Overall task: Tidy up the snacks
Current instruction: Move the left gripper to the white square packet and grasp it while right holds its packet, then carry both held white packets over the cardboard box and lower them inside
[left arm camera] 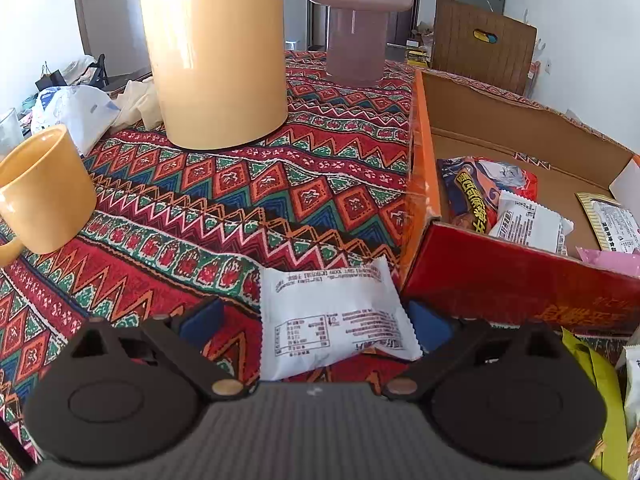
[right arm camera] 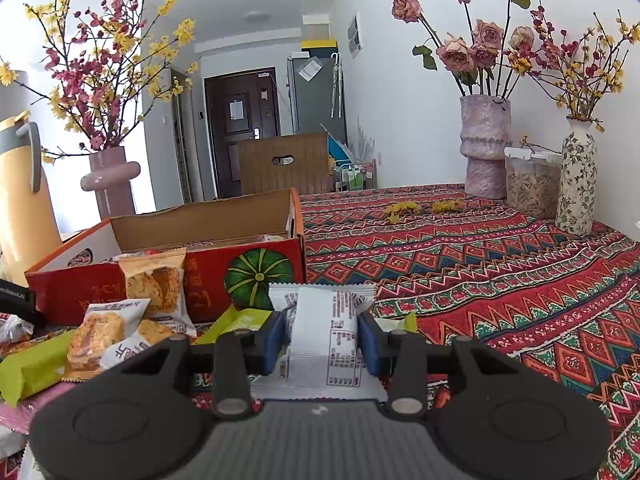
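Now, through the left wrist view, my left gripper (left arm camera: pixel 316 320) stands wide, its blue pads either side of a white packet (left arm camera: pixel 332 316) lying on the cloth (left arm camera: pixel 224 208) at bottom centre; the pads do not press it, so nothing is held. Just right of it is the box (left arm camera: pixel 500 284), its red wall along the right middle of the frame. Inside, at upper right, I see several snacks already dropped in: a dark blue pack (left arm camera: pixel 472 196), a white one (left arm camera: pixel 528 224) and others at the edge. A mug (left arm camera: pixel 44 192) sits at far left, a yellow jug (left arm camera: pixel 216 52) at top.

Through the right wrist view, my right gripper (right arm camera: pixel 322 340) is narrow and clamped on another white packet (right arm camera: pixel 324 336), at bottom centre, held in front of the box (right arm camera: pixel 208 280). At lower left a heap remains outside the box: orange cake packs (right arm camera: pixel 156 284), a green bar (right arm camera: pixel 32 364) and more at the edge.

I judge the sorting part done: some snacks are boxed, one is in hand, one is about to be gripped, and the heap is left.
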A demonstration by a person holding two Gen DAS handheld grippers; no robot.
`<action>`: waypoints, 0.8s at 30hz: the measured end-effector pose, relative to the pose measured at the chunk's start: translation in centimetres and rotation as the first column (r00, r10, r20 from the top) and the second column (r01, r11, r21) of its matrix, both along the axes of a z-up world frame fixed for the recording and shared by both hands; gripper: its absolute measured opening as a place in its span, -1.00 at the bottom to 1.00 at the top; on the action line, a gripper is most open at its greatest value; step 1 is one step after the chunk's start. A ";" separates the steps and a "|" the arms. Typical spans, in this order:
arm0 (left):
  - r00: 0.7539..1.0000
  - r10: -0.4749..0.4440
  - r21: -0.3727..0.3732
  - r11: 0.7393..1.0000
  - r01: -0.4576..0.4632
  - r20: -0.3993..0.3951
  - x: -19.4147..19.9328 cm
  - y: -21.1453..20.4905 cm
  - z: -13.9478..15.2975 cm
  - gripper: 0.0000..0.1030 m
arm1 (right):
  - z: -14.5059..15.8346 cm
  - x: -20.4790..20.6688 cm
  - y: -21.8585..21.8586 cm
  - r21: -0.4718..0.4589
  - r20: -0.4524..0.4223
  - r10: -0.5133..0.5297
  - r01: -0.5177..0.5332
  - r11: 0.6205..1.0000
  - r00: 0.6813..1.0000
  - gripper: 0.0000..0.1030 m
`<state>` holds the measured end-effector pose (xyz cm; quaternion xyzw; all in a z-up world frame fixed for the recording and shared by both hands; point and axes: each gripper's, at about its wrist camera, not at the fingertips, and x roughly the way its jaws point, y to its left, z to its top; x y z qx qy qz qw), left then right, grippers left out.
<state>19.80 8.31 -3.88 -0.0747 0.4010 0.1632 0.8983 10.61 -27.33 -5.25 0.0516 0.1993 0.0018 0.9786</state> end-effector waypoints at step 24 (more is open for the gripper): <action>0.992 -0.110 0.008 0.994 0.110 0.067 -3.0 -0.5 1.4 -0.21 | 0.0 0.0 0.0 -0.002 0.001 0.000 0.000 1.000 1.000 -0.24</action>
